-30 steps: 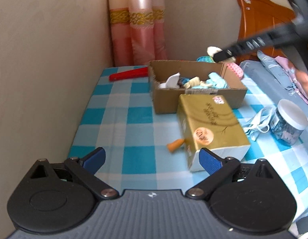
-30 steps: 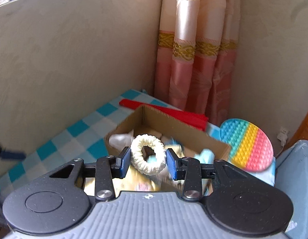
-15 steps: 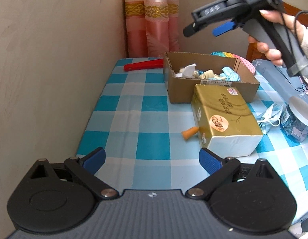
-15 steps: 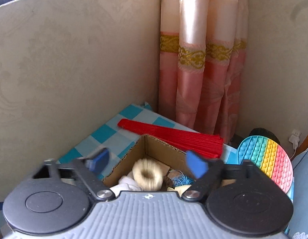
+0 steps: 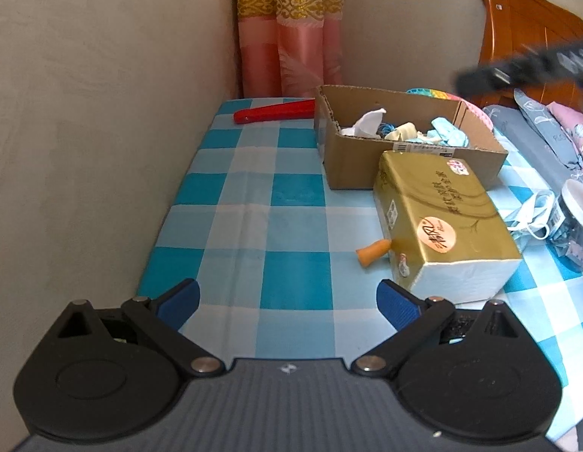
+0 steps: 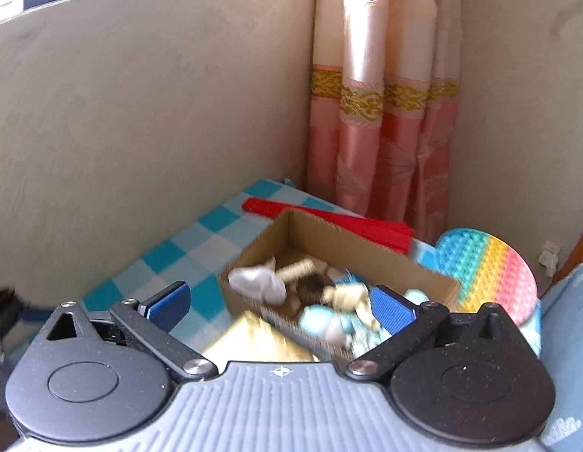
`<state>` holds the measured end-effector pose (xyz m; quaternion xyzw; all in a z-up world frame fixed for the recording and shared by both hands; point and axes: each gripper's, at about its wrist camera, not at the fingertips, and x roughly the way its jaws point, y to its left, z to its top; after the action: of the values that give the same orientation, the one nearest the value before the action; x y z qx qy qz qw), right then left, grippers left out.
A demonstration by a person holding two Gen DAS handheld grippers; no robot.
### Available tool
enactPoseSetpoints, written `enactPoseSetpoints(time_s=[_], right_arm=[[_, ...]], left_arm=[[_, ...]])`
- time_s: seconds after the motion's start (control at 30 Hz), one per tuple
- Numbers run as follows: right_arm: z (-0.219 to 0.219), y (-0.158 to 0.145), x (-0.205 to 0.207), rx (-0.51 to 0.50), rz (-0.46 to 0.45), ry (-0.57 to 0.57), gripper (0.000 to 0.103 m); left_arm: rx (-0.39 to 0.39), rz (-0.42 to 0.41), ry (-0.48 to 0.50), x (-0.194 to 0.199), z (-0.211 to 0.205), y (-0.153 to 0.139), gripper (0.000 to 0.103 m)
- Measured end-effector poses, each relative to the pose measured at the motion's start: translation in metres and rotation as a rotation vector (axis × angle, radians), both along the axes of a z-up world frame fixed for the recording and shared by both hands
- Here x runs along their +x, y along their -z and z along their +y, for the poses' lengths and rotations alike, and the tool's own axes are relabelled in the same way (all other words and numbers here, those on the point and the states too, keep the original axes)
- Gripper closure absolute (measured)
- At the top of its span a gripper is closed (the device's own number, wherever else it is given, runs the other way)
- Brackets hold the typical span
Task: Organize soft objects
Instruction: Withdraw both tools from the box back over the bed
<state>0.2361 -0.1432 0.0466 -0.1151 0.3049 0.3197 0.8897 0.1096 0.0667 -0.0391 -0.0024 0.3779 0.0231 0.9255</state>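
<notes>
Hovering above the cardboard box (image 6: pixel 340 260), I held my right gripper (image 6: pixel 280 303) wide and empty, the soft things (image 6: pixel 321 293) lying inside it, while my left gripper (image 5: pixel 289 299), equally wide, waited nearer the orange earplug (image 5: pixel 374 250).

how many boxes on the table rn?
2. A cardboard box holding soft items sits at the far side of the table, by the red fan. A gold tissue box lies just in front of it. Others may be out of view.
</notes>
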Motion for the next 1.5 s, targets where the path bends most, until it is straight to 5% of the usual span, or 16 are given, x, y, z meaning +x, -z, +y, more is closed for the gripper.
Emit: enactPoseSetpoints(time_s=[0.57,1.33,1.5], right_arm=[[-0.065,0.063,-0.098,0.001,0.018,0.258,0.0],[-0.086,0.07,-0.104,0.132,0.075,0.208,0.0],[-0.086,0.071,-0.101,0.078,0.08,0.137,0.0]], left_arm=[[-0.008,0.06,0.072,0.043,0.002,0.031,0.003],[0.004,0.077,0.178,0.042,-0.004,0.013,0.005],[0.083,0.098,0.227,0.04,-0.019,0.008,0.008]])
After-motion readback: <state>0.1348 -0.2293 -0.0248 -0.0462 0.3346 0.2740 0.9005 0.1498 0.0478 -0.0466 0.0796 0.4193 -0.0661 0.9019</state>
